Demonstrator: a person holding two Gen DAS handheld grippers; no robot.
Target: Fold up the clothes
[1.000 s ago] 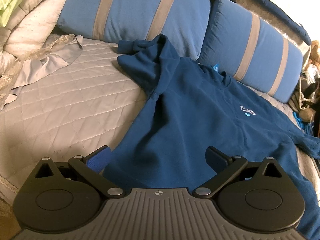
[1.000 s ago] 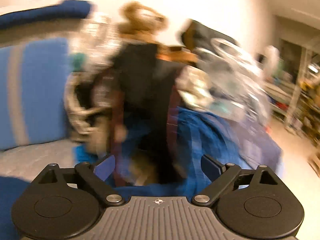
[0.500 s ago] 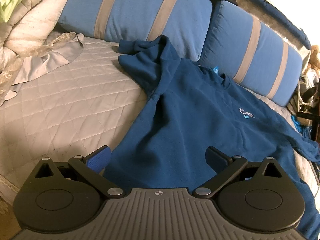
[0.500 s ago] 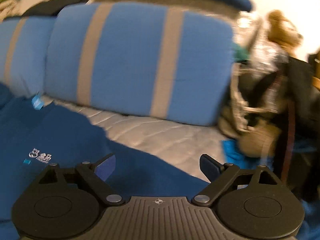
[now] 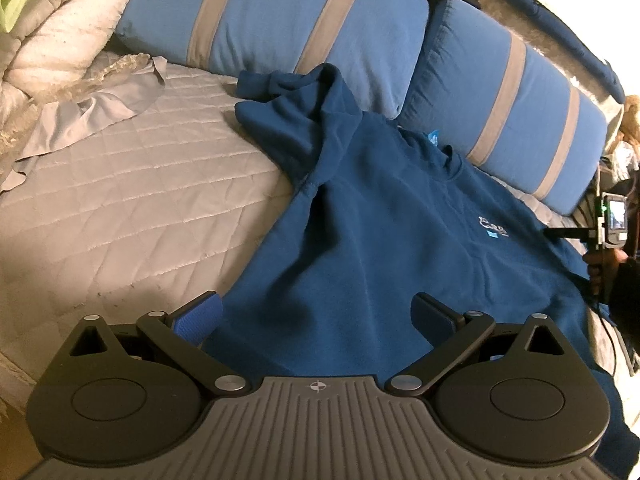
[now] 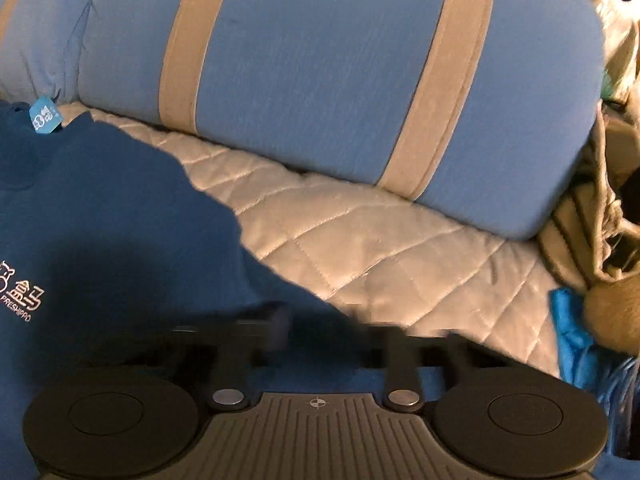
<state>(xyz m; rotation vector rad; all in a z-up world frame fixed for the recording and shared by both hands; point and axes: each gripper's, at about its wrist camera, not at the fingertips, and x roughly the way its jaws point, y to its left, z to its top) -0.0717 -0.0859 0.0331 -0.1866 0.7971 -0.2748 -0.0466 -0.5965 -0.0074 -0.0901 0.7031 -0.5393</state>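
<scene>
Across the quilted bed (image 5: 120,208) the blue sweatshirt (image 5: 380,240) lies spread, unfolded; I judge we're at the first grab. Left tongs (image 5: 316,316) gape wide, empty, over its near hem; right tongs (image 6: 320,332) are blurred above the right sleeve, can't tell their opening. Next: pinch the sleeve, fold inward.

Dim warm light, motion-blurred right fingers (image 6: 276,332)
</scene>
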